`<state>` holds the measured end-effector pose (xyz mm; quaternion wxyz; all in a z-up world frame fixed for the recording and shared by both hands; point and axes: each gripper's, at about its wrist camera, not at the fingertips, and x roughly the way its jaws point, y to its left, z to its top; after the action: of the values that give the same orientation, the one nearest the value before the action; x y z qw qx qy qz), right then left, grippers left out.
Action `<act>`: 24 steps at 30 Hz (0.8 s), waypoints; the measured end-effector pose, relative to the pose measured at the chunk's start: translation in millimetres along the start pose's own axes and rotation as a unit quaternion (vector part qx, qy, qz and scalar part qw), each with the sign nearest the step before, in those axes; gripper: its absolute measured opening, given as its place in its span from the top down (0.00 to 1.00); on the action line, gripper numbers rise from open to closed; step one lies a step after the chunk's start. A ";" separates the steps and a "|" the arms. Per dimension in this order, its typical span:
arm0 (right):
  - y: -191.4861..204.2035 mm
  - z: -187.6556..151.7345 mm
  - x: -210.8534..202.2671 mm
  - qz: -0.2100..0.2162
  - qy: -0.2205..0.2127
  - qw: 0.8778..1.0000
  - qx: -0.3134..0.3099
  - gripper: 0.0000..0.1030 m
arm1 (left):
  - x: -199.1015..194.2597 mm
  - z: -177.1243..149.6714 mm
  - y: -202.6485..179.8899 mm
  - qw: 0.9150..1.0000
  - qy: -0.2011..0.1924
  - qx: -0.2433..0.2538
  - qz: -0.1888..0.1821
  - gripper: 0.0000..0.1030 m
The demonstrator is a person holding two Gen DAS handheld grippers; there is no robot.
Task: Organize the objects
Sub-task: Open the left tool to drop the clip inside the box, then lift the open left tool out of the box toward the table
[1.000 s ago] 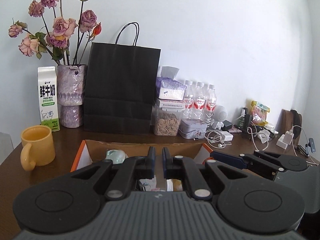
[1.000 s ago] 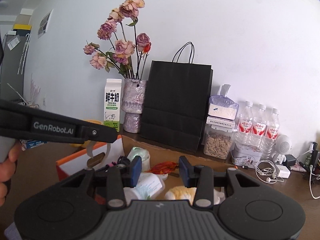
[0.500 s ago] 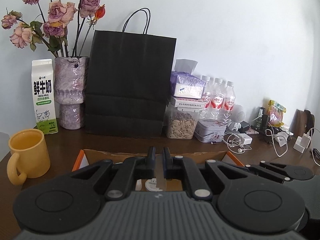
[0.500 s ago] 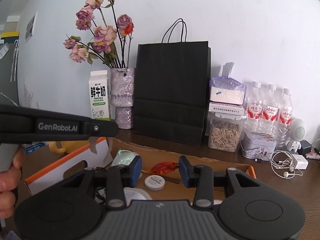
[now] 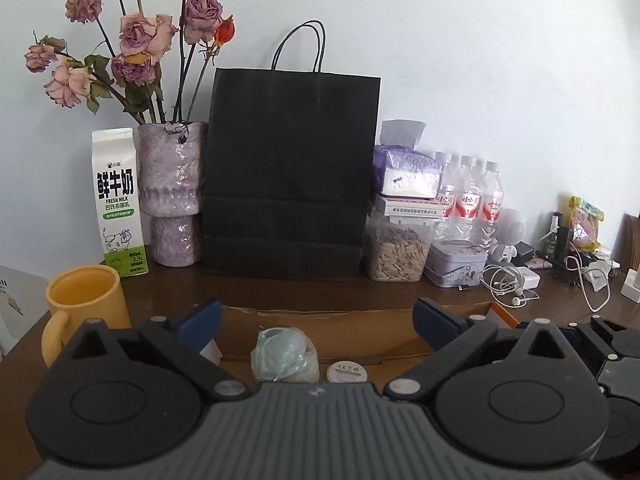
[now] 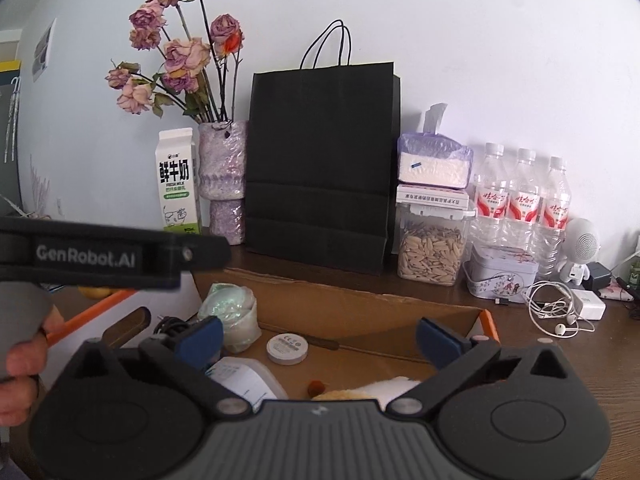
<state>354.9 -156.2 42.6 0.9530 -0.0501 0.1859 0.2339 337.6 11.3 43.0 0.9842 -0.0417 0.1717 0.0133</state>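
Your left gripper [image 5: 316, 320] and right gripper [image 6: 318, 334] had fingers apart, empty, above the cardboard box [image 6: 360, 304]; closing blindly risked crushing the wrapped bundle [image 6: 230, 312].

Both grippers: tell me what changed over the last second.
The left gripper went from shut to wide open; nothing visible fell from it. The right gripper opened wider, empty. The cardboard box, the small round tin in it and the black bag stayed put.

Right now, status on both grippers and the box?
Left gripper open, empty. Right gripper open, empty, over box. Wrapped roll and round tin inside. Nothing blocking.
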 end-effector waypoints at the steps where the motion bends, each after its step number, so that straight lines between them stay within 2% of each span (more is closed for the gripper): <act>1: -0.7 -0.4 0.6 0.001 0.002 1.000 0.003 0.00 | 0.5 0.4 1.1 1.000 0.003 -0.004 -0.001 0.00; 14: 3.3 -3.2 0.2 0.000 0.006 1.000 -0.006 0.00 | -1.6 0.3 -1.5 1.000 0.003 0.001 0.002 0.00; 24: 1.8 -2.3 -23.3 -0.004 -0.018 1.000 -0.012 0.00 | -26.9 2.7 -1.9 1.000 -0.014 0.006 -0.003 0.00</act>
<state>334.2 -164.9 49.3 0.9565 -0.0583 0.1660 0.2329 313.4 9.3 54.8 0.9867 -0.0362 0.1581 0.0094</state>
